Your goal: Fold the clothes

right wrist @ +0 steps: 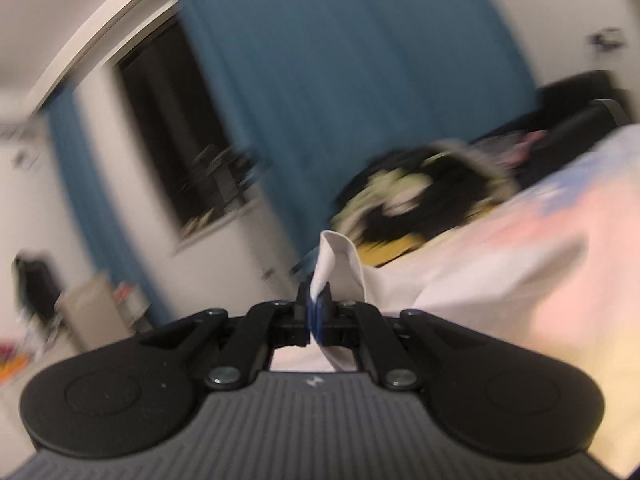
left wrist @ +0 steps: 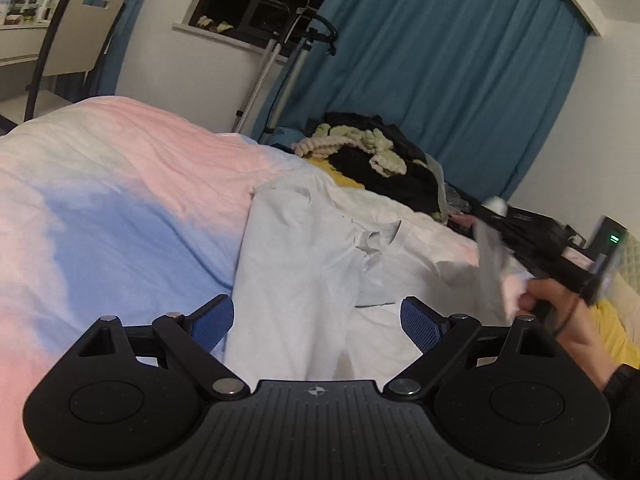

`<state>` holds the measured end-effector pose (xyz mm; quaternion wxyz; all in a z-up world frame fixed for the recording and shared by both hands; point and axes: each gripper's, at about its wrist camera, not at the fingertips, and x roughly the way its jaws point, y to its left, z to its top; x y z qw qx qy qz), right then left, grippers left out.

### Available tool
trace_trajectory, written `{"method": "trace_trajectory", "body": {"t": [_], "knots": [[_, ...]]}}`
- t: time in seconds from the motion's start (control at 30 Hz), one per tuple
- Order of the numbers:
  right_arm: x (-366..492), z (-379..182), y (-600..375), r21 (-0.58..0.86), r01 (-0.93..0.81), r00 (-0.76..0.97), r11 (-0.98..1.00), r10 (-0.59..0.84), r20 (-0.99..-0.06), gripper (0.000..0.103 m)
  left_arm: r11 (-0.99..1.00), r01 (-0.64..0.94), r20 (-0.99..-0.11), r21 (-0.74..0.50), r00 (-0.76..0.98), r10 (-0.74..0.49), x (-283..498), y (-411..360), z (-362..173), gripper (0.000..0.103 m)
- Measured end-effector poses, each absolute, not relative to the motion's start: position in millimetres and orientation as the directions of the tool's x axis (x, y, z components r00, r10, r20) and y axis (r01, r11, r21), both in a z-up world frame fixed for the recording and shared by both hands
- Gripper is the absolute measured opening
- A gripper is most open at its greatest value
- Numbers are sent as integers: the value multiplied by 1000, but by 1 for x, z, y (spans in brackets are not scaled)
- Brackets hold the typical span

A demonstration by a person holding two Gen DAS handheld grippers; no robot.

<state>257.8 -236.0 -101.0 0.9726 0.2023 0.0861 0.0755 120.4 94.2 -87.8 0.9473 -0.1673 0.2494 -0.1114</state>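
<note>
While blur smears the room, right gripper [right wrist: 318, 304] pinches white shirt [right wrist: 340, 264].

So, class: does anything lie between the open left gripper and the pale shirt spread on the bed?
Nothing visible does. The left gripper hangs open directly over the pale shirt, with only air between.

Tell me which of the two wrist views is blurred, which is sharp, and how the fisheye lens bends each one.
Right wrist view: background smeared by motion blur, though the right gripper, shut on the white shirt, stays crisp. Left wrist view: mostly sharp on the shirt and the open left gripper; only the person's hand blurs. Both views: the blue curtain and wall edges bow, corners darken.
</note>
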Motion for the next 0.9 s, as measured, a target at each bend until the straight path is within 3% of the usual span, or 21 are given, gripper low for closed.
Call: {"method": "trace_trajectory", "body": {"t": [0.13,0.23,0.33,0.37,0.53,0.67,0.73,0.83,0.9], "knots": [[283,-136,-177,299,-176,922,938,264,-284,4,937,109,-430,-332,867,-253,123,104,-89,92],[293,-154,-159,249,-178,891,952,263,-369,10,937,108,-446,-332,858,-257,129,104,-95,92],[283,-149,-158,231,-192,888,954,269,-373,52,934,118,-457,-337,847,-272,135,101,-100,92],[274,-144,-158,228,-207,890,951,280,-361,55,933,121,-459,-339,844,-276,136,101,-102,92],[216,-113,-164,221,-197,897,955,267,-353,54,933,147,-448,-329,846,-291,131,97,-102,92],[175,-100,-174,221,-67,870,973,166,-465,54,940,190,-433,-285,849,-303,122,88,-98,92],[147,-99,-186,296,-33,878,954,169,-447,53,944,215,-420,-249,854,-306,115,81,-96,92],[122,-104,-191,231,-4,899,973,105,-426,52,942,242,-414,-233,852,-321,106,72,-95,92],[122,-111,-195,188,11,904,982,70,-421,46,936,274,-406,-223,846,-344,103,63,-95,92]]}}
